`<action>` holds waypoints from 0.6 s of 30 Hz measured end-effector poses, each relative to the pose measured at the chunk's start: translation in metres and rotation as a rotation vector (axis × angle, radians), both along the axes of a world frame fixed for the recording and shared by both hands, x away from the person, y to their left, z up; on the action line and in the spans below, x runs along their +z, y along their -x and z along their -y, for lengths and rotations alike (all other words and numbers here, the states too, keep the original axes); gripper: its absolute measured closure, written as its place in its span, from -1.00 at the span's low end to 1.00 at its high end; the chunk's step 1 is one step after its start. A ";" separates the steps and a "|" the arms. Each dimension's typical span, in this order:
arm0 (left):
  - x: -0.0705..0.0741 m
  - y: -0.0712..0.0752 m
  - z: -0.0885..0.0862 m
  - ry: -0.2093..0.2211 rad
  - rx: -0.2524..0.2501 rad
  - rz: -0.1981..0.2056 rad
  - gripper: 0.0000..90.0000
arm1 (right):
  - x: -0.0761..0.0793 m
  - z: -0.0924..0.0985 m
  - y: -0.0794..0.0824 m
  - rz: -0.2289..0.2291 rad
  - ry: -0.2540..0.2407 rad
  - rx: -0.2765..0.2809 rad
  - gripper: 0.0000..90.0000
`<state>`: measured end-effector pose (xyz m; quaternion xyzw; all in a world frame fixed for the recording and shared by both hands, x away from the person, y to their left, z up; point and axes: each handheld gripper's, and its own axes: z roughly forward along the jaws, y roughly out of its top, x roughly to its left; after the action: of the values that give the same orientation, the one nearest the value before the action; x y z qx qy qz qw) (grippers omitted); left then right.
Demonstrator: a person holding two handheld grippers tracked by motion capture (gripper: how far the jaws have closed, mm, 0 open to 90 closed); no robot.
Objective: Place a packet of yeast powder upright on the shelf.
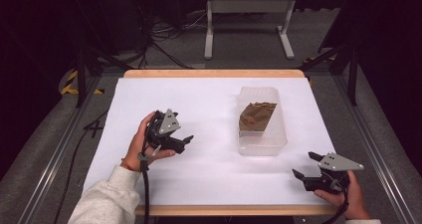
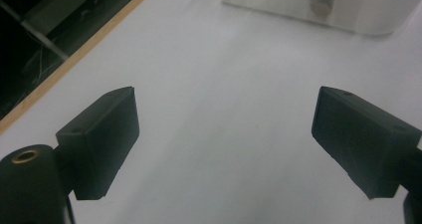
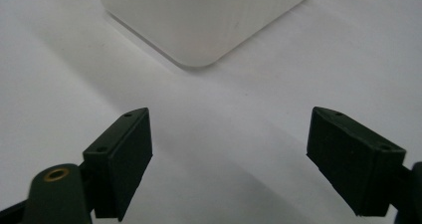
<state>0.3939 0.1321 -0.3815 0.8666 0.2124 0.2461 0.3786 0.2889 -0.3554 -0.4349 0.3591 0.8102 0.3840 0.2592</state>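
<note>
A clear plastic container (image 1: pixel 262 122) stands on the white table sheet (image 1: pixel 209 169), right of centre, with a crumpled brown item (image 1: pixel 255 117) inside it. My left gripper (image 1: pixel 186 142) is held by a hand to the left of the container, its jaws open and pointing toward it, with nothing between them. In the left gripper view the open jaws (image 2: pixel 226 114) frame bare white sheet, and the container (image 2: pixel 348 10) is far ahead. My right gripper (image 1: pixel 304 165) sits near the front right corner, open and empty. Its own view (image 3: pixel 229 129) faces a corner of the container (image 3: pixel 199 20).
The table has a wooden rim (image 1: pixel 214 73) at the far edge. Past it on the grey floor are cables and a white stand (image 1: pixel 249 20). Metal rails (image 1: pixel 54 154) run along both sides of the table.
</note>
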 end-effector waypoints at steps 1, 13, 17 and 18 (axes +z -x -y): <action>-0.001 0.001 -0.002 -0.007 -0.001 0.005 -0.75 | 0.000 0.000 0.000 -0.001 -0.001 0.001 -0.59; -0.019 0.019 -0.030 -0.028 0.036 0.014 -0.78 | 0.000 -0.001 0.000 0.002 0.009 -0.002 -0.59; -0.026 0.026 -0.041 -0.006 0.045 0.015 -0.78 | 0.002 0.000 0.001 0.014 0.009 -0.008 -0.58; -0.028 0.027 -0.046 0.001 0.043 0.013 -0.78 | 0.002 0.000 0.001 0.014 0.009 -0.007 -0.58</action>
<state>0.3666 0.1777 -0.4091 0.8600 0.2287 0.2598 0.3751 0.2875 -0.3551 -0.4334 0.3583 0.8087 0.3819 0.2678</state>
